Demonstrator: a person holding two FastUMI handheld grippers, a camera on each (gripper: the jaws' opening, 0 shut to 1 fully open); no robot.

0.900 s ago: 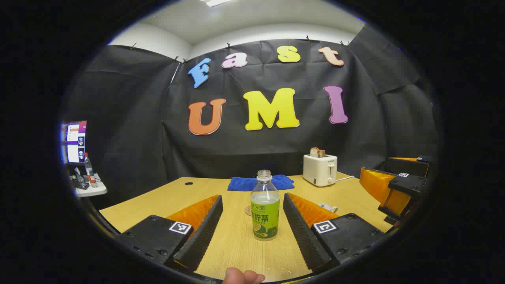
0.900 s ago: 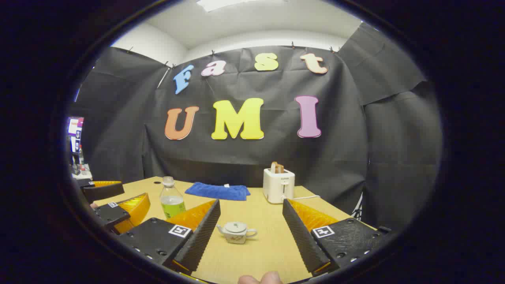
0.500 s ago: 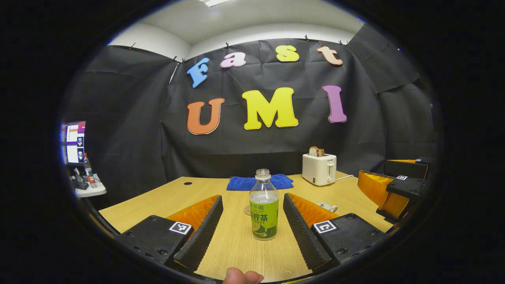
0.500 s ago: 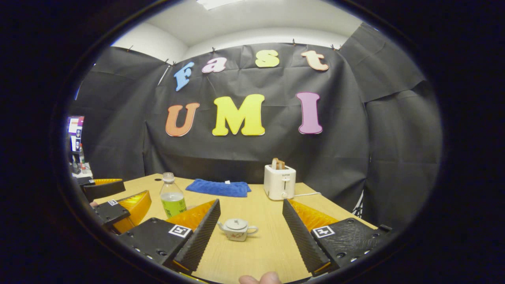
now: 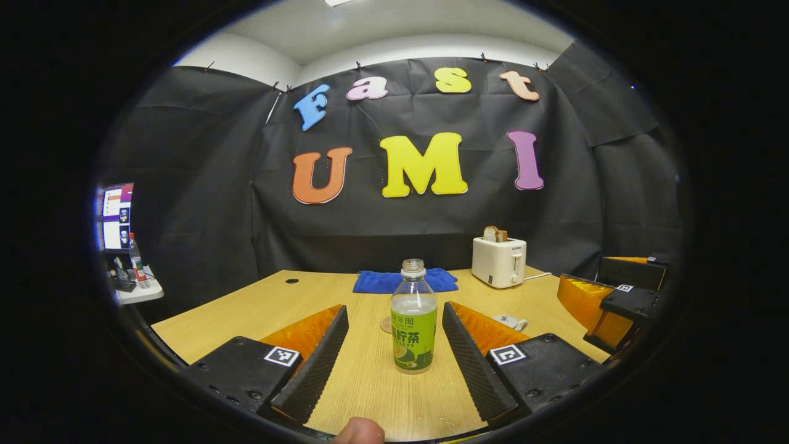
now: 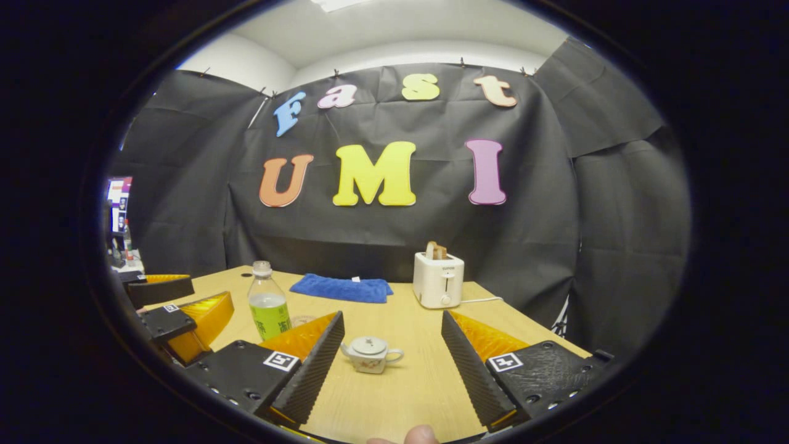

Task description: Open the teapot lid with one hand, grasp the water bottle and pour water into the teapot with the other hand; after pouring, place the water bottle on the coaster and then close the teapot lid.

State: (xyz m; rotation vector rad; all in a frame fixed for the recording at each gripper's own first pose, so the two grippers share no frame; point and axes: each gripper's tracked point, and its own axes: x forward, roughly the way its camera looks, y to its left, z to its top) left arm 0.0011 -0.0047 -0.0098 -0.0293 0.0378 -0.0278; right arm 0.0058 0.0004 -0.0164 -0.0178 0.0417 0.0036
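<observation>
Black cloth hung behind one wooden table (image 5: 259, 308), which carried a single water bottle (image 5: 413, 327), one small teapot (image 6: 370, 354), one coaster (image 5: 387, 325), one folded blue cloth (image 6: 341, 288) and one white toaster (image 6: 438, 280) with toast standing up out of its slot.

Seen from the left gripper view, the left tongs (image 5: 394, 354) stood wide open and gripped nothing. The bottle stood upright between the two fingers, uncapped and clear of both. The coaster lay just behind the bottle, mostly hidden by it. The teapot (image 5: 510, 321) peeked out past the right-hand finger, and the right tongs (image 5: 610, 302) showed at the far right edge.

Seen from the right gripper view, the right tongs (image 6: 391, 354) were likewise spread wide and empty. The teapot sat on the table between its fingers, lid on, touching neither. The bottle (image 6: 269, 302) stood off to the left, near the left tongs (image 6: 179, 305).
</observation>
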